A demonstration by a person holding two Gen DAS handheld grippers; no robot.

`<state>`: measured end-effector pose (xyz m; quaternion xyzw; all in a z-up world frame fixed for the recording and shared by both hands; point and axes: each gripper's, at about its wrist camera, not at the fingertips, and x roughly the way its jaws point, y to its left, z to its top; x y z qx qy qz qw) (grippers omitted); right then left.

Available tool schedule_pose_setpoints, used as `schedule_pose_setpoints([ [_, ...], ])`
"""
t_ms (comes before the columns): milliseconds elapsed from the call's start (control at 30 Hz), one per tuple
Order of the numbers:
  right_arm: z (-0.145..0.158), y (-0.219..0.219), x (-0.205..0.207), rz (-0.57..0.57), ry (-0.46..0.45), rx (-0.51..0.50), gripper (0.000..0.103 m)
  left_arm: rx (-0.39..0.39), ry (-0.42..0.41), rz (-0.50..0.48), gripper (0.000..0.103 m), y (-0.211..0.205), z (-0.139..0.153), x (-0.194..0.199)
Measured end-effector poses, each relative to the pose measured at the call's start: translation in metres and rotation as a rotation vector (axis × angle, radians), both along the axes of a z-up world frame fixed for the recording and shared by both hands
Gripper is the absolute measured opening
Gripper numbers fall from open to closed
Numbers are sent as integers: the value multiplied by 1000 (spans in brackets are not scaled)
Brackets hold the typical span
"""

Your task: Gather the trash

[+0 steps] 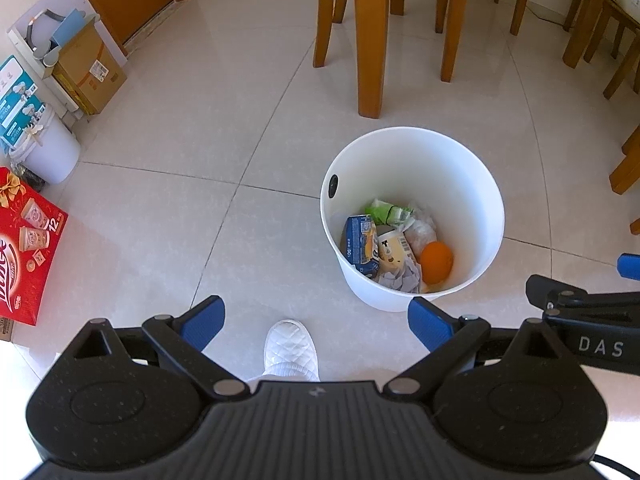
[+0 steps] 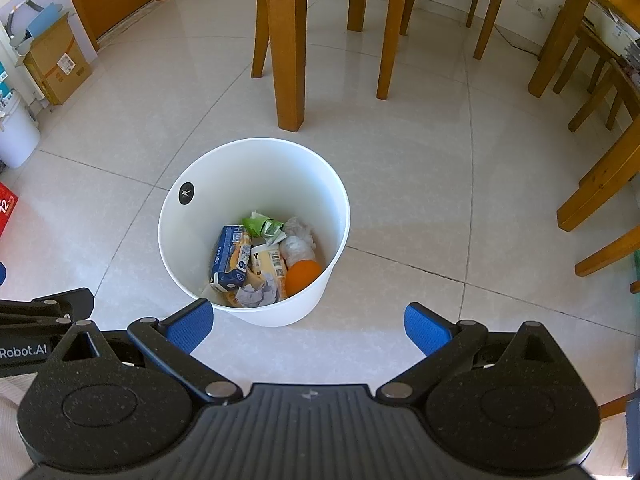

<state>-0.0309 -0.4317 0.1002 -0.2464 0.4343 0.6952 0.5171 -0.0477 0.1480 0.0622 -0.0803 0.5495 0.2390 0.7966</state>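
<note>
1. right wrist view: your right gripper (image 2: 306, 322) is spread wide and holds nothing; the bin (image 2: 332, 184) stands on the floor (image 2: 420, 200) just ahead of it, a little to the left.
2. left wrist view: your left gripper (image 1: 316, 320) is also released and empty, with the bin ahead to its right.
3. the trash is already inside the bin: a blue carton (image 2: 231, 258), an orange (image 2: 304, 276), a green wrapper (image 2: 260, 224), crumpled paper (image 2: 258, 294). i see no loose trash on the open floor.
4. risk: the bin looks light, so if a finger catches its near rim when you reach in or pass over, it may tip and spill.
5. risk: the two grippers are close side by side; a quick turn may knock one against the other.
6. your slipper (image 1: 291, 346) is between the left fingers, low in view; mind it when you go down.
7. around: a table leg (image 2: 286, 40) just behind the bin, chairs (image 2: 592, 184) at right, boxes (image 1: 90, 68) and a red carton (image 1: 24, 248) at far left. they narrow the way if you search there.
</note>
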Motion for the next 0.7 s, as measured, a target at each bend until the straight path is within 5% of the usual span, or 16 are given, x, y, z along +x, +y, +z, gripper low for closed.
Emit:
schedule_pose_setpoints([
  [700,2,-2,5,-6,2,8,103,8,6,-10,98,-4,2,4],
])
